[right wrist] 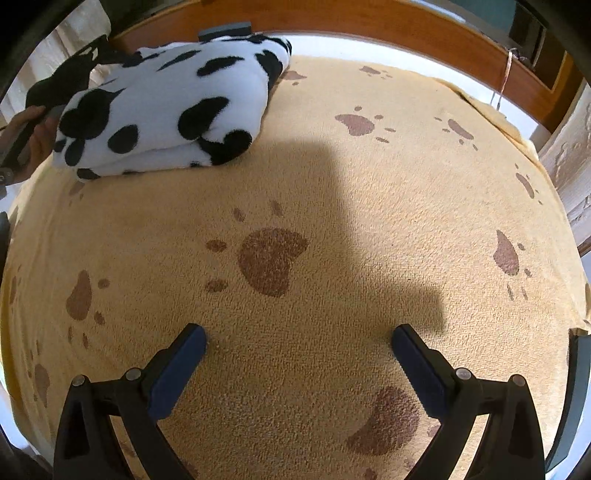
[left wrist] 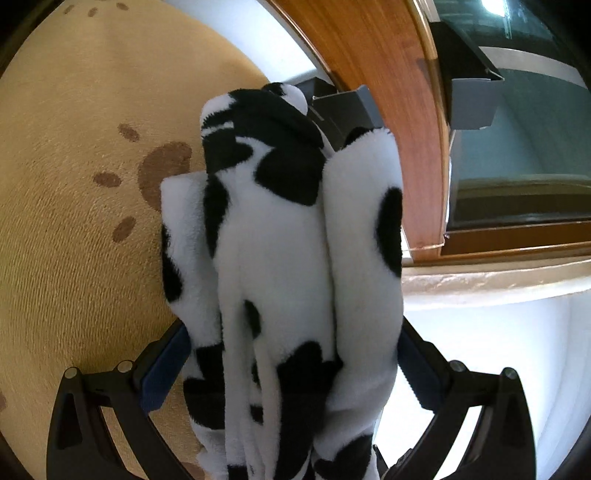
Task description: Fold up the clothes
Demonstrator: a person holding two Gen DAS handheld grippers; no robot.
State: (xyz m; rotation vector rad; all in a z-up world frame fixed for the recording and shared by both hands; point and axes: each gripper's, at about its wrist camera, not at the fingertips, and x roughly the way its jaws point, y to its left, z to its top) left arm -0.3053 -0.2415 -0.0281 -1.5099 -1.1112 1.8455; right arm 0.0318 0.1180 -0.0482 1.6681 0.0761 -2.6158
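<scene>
A folded black-and-white cow-print fleece garment [left wrist: 280, 258] fills the space between my left gripper's fingers. My left gripper [left wrist: 291, 362] grips the thick bundle between its blue pads, jaws wide around it. In the right wrist view the same garment [right wrist: 166, 110] lies as a folded stack at the far left of a tan paw-print blanket [right wrist: 295, 206], with a hand on the left gripper beside it. My right gripper [right wrist: 299, 350] is open and empty, hovering over the blanket near its front.
A wooden bed frame [right wrist: 369, 22] runs along the far edge of the blanket. In the left wrist view the wooden frame [left wrist: 399, 110] and a grey box [left wrist: 347, 110] stand close behind the garment, with a white wall [left wrist: 498, 350] at right.
</scene>
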